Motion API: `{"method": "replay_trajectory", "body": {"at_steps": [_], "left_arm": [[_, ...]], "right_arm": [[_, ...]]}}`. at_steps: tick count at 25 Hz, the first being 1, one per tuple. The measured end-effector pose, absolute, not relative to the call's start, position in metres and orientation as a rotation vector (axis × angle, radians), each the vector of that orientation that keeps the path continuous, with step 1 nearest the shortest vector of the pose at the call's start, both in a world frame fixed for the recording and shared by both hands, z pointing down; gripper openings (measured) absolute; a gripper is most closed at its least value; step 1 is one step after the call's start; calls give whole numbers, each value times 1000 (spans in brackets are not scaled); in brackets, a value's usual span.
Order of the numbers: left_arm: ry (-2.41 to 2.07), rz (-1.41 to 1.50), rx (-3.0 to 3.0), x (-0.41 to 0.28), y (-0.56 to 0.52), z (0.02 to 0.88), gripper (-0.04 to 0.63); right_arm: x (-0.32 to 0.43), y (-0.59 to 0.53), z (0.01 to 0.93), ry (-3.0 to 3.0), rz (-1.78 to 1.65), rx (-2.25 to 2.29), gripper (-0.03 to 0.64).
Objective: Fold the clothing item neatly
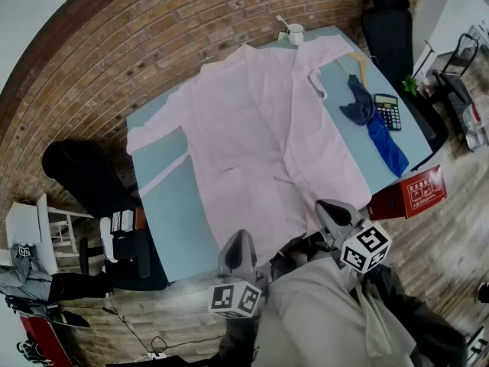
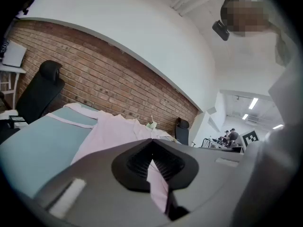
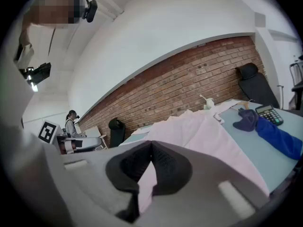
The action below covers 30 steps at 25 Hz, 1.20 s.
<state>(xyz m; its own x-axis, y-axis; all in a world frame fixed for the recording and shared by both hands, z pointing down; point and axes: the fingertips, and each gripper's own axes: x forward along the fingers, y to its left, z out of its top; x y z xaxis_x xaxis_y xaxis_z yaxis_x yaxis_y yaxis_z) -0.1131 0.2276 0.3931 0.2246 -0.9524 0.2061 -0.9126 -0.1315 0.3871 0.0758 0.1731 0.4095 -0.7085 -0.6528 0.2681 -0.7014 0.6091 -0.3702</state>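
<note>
Got both claws clamped on the near hem of the pink shirt (image 1: 260, 128), with the left claw (image 1: 238, 245) at its left end and the right claw (image 1: 330, 211) at its right. From there the shirt spreads away ahead of them, flat on the table (image 1: 172, 212).

Pale blue table (image 1: 172, 205) carries pink shirt (image 1: 252, 144), blue cloth (image 1: 386, 147), calculator (image 1: 387, 112), cup (image 1: 296, 33).
</note>
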Motion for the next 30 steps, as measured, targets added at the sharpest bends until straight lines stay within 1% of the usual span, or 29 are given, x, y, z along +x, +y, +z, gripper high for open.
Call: {"method": "replay_trajectory", "body": {"at_steps": [15,24,30], "left_arm": [[-1677,-91,2105,-97,214,399,8],[-1645,-52,2119,-99,208,404,8],[-1633,-74,2150,-107,190,402,8]], "right_arm": [[79,174,401,-2751,587,1156,0],[62,172,402,-2741,553,1184,0],[65,155,388,-2738,312,1195,0]]}}
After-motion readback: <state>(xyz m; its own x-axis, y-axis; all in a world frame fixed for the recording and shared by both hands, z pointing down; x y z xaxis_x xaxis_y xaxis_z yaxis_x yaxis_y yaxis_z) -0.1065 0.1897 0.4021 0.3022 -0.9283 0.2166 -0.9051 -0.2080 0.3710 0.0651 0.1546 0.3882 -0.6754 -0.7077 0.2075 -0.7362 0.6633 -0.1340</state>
